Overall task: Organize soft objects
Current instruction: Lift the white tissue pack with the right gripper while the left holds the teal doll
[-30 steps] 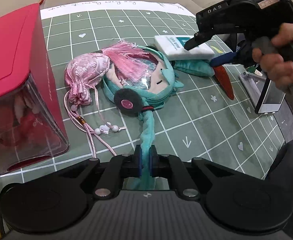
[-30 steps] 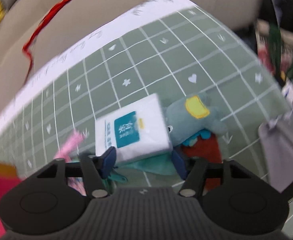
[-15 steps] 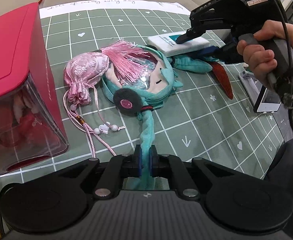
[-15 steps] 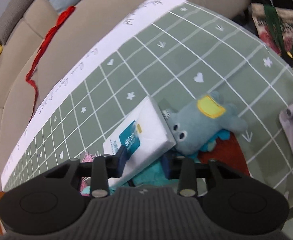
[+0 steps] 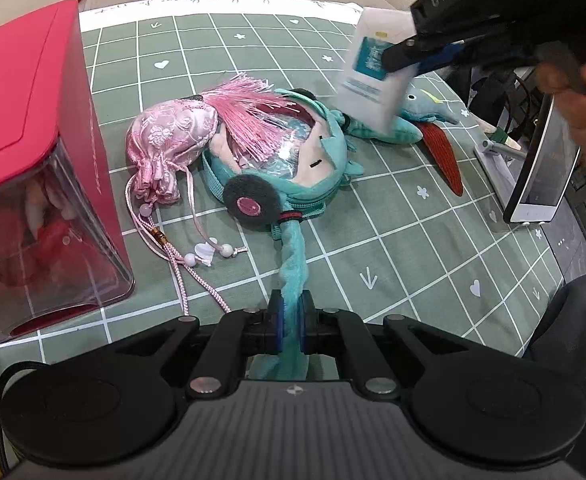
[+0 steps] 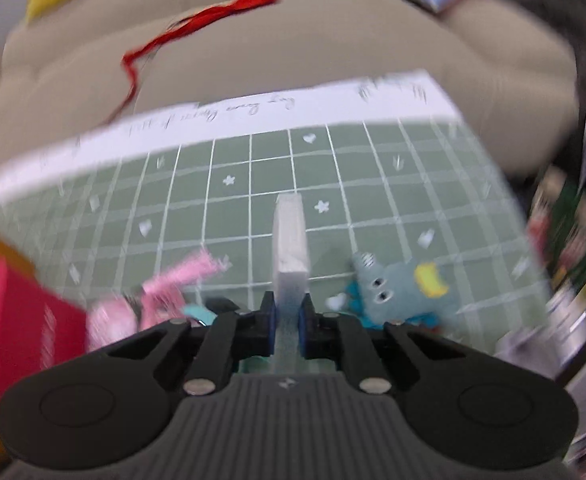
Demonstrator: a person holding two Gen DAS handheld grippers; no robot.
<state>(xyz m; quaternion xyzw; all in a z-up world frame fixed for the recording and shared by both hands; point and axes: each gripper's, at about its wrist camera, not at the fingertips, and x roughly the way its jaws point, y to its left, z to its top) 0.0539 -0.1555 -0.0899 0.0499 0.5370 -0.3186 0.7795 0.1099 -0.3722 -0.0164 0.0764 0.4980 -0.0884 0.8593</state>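
The right gripper point(image 6: 289, 322), its 2 jaws closing on the white tissue pack point(image 5: 375, 76) held above the green mat point(image 5: 413, 240), may let it slip, while the left gripper point(image 5: 289, 322) pinches the teal plush's braid point(image 5: 293, 268).

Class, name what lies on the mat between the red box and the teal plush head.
The pink satin pouch with its cords lies there, seen in the left wrist view.
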